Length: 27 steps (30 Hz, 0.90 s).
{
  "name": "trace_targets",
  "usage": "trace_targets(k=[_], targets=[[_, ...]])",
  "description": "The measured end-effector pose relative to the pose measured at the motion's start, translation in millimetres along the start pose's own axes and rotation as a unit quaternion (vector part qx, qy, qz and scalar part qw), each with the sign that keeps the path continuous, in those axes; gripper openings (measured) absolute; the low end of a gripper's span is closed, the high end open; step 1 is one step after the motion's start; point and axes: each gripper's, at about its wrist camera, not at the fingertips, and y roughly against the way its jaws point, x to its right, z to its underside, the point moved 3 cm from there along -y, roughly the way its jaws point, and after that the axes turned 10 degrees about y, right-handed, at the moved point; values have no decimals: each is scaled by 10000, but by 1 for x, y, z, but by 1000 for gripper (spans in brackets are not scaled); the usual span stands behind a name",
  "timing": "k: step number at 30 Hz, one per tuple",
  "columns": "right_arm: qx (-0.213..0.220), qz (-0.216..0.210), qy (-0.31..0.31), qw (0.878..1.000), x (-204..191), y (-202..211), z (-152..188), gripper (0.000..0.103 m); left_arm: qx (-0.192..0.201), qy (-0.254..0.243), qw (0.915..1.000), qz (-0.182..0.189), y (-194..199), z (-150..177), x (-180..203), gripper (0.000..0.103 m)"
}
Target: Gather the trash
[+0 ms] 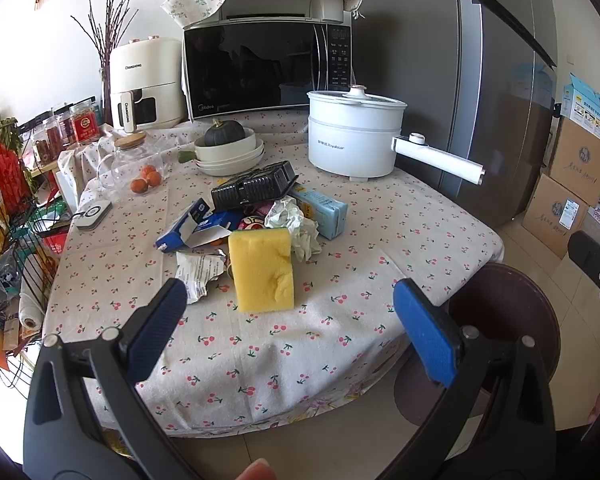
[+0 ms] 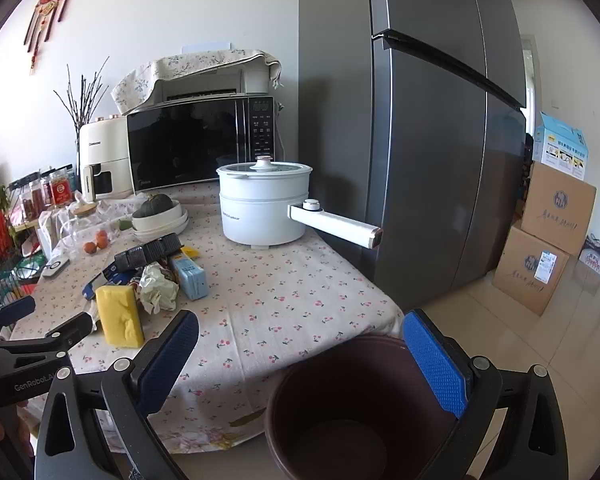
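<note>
Nearest the left wrist camera, the left claw [image 1: 290, 300] hangs with its blue pads spread wide and nothing between them, poised over the near edge of the counter [image 1: 260, 360] with its cherry-print cloth. The right claw [image 2: 300, 350] is likewise spread wide and empty, hovering above a dark brown bin [image 2: 364, 408] that stands on the floor just beside the counter's corner. Just beyond the left claw a yellow sponge [image 1: 262, 270] stands at the front of the trash pile, with a torn silver wrapper [image 1: 198, 274] lying just to its left. Behind the sponge lie an opened blue carton [image 1: 192, 228], a crumpled white tissue [image 1: 296, 224] and a light blue box [image 1: 324, 210], packed close together. A black plastic tray [image 1: 254, 186] rests tilted at the back of the pile. Farther off stand stacked bowls holding a dark green squash [image 1: 224, 134], a white electric pot [image 1: 354, 136], and a microwave [image 1: 268, 68] against the wall.
</note>
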Motion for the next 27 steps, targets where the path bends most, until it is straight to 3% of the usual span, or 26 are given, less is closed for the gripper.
trace_targets(k=[27], targets=[[-210,35,-53,9998,0,-3,5,103,-103,-48,9999,-13,-1,5,1,102]])
